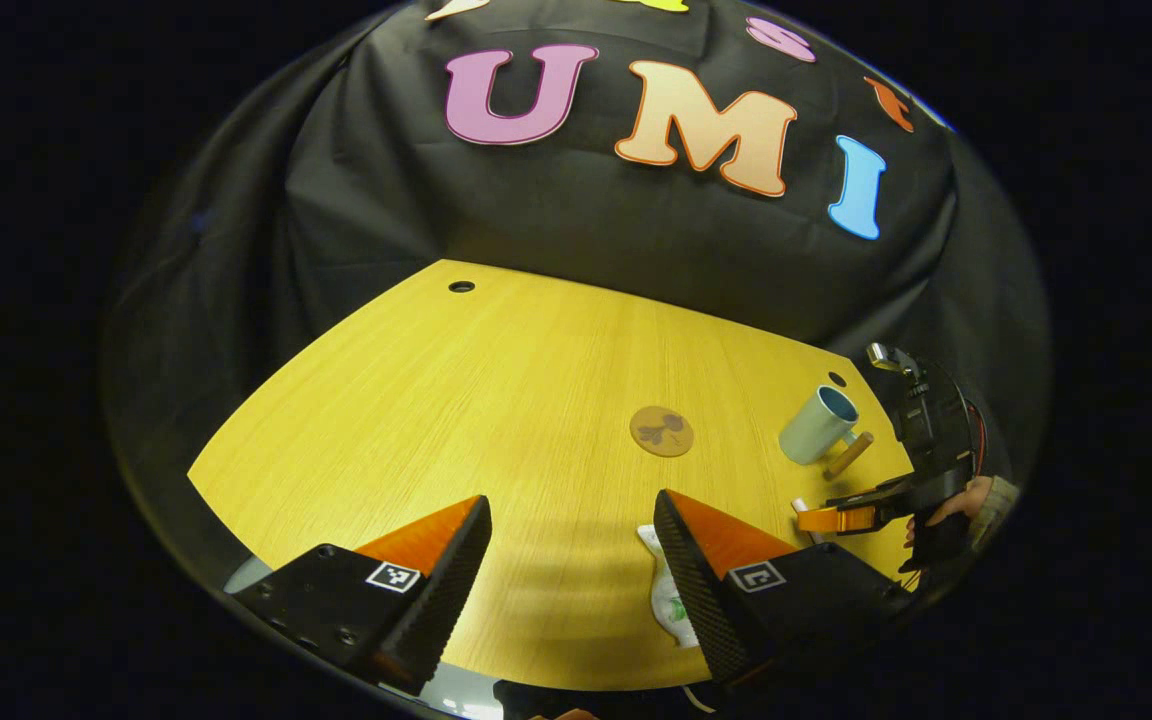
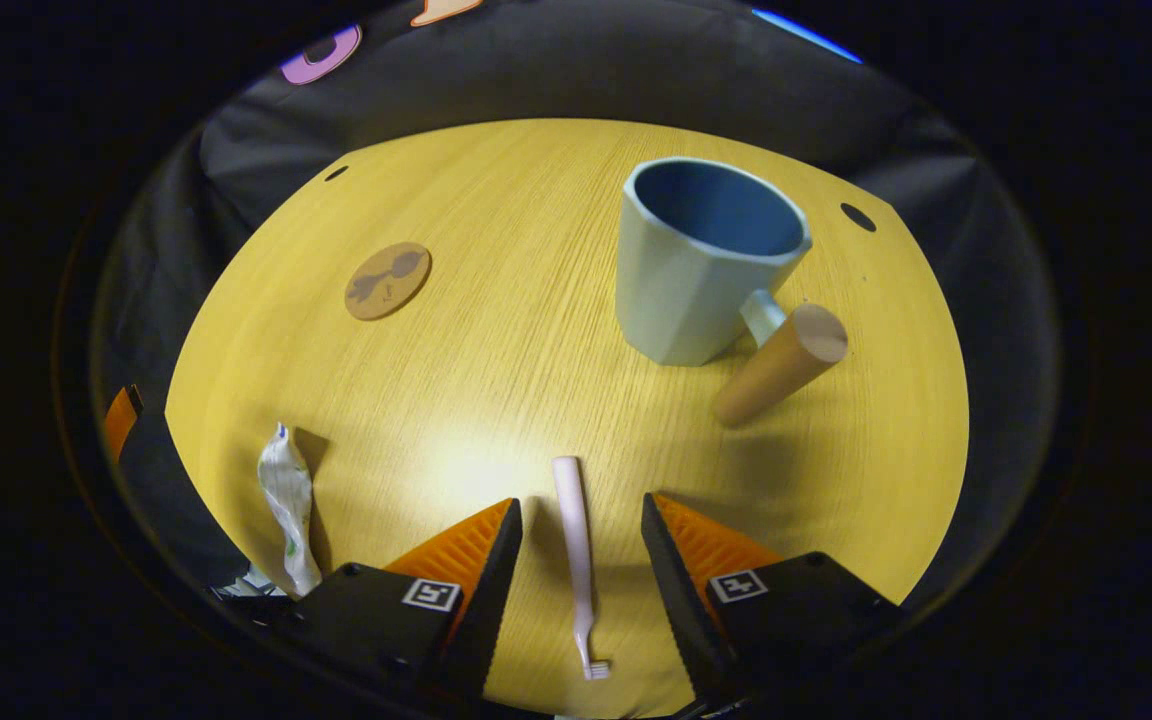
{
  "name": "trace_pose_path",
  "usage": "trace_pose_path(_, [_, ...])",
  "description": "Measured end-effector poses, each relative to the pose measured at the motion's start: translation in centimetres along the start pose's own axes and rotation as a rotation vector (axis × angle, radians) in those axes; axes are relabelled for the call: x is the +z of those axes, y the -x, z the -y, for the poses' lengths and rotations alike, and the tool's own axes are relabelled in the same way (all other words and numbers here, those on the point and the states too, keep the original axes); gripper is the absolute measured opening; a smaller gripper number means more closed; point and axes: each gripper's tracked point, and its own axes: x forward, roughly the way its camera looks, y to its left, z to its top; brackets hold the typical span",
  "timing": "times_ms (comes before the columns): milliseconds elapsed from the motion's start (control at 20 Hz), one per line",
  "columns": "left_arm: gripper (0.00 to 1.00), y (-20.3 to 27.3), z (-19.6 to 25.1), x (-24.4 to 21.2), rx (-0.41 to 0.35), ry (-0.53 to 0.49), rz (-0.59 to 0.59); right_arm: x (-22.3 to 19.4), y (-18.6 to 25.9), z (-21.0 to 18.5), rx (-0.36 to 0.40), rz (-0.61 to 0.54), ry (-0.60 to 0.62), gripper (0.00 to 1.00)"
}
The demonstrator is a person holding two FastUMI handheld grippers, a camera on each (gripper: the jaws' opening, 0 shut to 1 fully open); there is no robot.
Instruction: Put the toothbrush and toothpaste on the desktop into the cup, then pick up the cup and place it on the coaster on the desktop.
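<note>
Wood-grain desktop (image 2: pixel 536 330); slim toothbrush (image 2: pixel 577 560) between right gripper (image 2: pixel 576 535) fingers.

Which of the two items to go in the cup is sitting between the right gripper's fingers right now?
The slim pale pink toothbrush, lying flat on the yellow wooden desktop between the open right gripper fingers. The crumpled white toothpaste tube lies off to the side.

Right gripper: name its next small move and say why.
Probably close the right gripper on the toothbrush. The toothbrush lies flat on the desktop between the open fingers, running along them, and neither finger touches it yet. The cup stands upright and empty just ahead, so a grasp here seems to set up the lift into it.
</note>
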Motion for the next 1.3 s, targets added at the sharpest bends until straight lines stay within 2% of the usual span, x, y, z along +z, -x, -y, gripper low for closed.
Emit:
trace_pose_path(50, [0.95, 0.0, 0.2, -0.2, 0.001, -0.003, -0.005, -0.2, -0.2, 0.0, 0.0, -0.012, 0.007, 0.65])
trace_pose_path(200, [0.95, -0.3, 0.2, -0.8, 0.006, -0.008, -0.022, -0.3, -0.5, -0.3, 0.0, -0.029, 0.02, 0.58])
trace_pose_path(250, [0.95, -0.3, 0.3, -0.8, 0.008, -0.009, -0.025, -0.2, -0.4, -0.3, 0.002, -0.03, 0.027, 0.5])
trace_pose_path(350, [0.95, -0.4, 0.4, -1.1, 0.011, -0.009, -0.036, -0.1, -0.6, -0.1, -0.012, -0.031, 0.022, 0.44])
trace_pose_path(400, [0.95, -0.5, 0.4, -1.1, 0.013, -0.009, -0.042, -0.2, -0.6, -0.1, -0.01, -0.033, 0.016, 0.22])
trace_pose_path(650, [0.95, -0.9, 0.5, -2.0, 0.017, -0.013, -0.081, -0.5, -0.6, -0.2, -0.009, -0.066, 0.023, 0.14])
trace_pose_path(900, [0.95, -1.4, 1.7, -3.0, -0.008, -0.036, -0.134, -0.6, -0.5, -0.3, -0.026, -0.074, -0.028, 0.06])
trace_pose_path(1050, [0.95, -2.0, 2.9, -3.7, -0.039, -0.046, -0.179, -0.6, -0.4, -0.3, -0.035, -0.054, -0.039, 0.04])
trace_pose_path(1300, [0.95, -3.3, 5.2, -6.2, -0.052, -0.009, -0.319, -0.6, 1.7, -0.8, 0.019, 0.008, -0.132, 0.04])
